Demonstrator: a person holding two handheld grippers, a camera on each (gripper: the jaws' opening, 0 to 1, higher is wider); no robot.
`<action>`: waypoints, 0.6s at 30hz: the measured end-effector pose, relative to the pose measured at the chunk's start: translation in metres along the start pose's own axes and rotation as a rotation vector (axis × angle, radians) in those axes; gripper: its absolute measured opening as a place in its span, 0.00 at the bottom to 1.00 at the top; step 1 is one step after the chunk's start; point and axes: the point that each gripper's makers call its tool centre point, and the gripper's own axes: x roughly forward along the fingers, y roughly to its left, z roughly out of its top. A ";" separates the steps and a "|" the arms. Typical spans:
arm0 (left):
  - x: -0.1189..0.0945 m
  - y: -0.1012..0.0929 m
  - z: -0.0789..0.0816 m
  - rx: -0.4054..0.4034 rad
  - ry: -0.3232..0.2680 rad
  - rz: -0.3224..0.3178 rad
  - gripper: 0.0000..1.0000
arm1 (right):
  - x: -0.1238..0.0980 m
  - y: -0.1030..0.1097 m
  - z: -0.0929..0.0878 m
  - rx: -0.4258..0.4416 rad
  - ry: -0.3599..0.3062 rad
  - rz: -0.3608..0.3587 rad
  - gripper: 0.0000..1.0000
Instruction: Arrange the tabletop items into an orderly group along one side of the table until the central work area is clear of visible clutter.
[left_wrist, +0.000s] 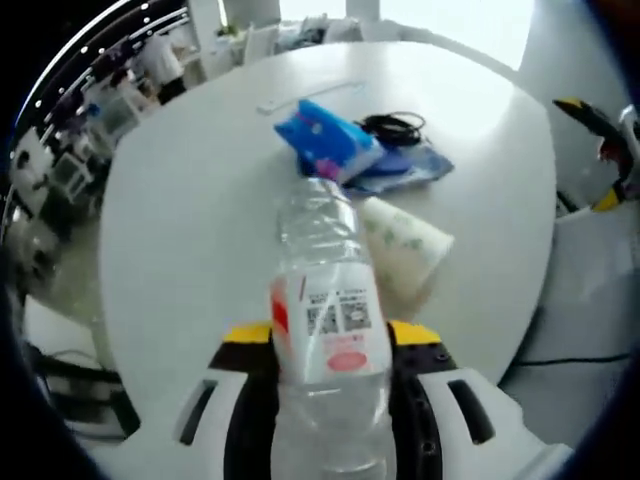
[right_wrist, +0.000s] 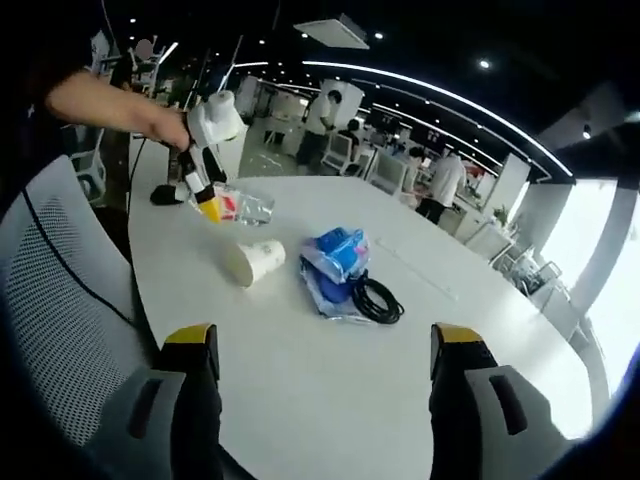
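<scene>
Left gripper (left_wrist: 330, 385), clamped on a clear water bottle (left_wrist: 325, 300), holds it above the near table (left_wrist: 180, 200) edge, with a paper cup (left_wrist: 405, 245), blue tissue pack (left_wrist: 325, 140) and black cable (left_wrist: 395, 125) beyond. Right gripper (right_wrist: 325, 375) hovers, jaws apart. Set the bottle down upright beside this cluster, lowering slowly lest it topple.

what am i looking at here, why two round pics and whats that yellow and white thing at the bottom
A person holds a two-jaw gripper in each hand, and each carries a fisheye camera, hence two round views. The yellow-tipped parts at the bottom are the jaws. In the left gripper view, the left gripper is shut on a clear bottle. The right gripper is open, holding nothing, and its view shows the left one from afar. On the white table lie a tipped paper cup, a blue pack and a black cable.
</scene>
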 end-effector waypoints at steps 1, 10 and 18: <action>0.000 0.000 -0.001 0.000 0.001 -0.001 0.38 | 0.002 0.002 0.002 -0.003 -0.006 0.005 0.87; -0.005 -0.012 -0.012 0.000 0.012 -0.016 0.38 | 0.020 0.023 0.018 -0.041 -0.049 0.068 0.86; -0.002 -0.022 -0.033 -0.028 0.046 -0.041 0.37 | 0.037 0.044 0.036 -0.055 -0.097 0.120 0.84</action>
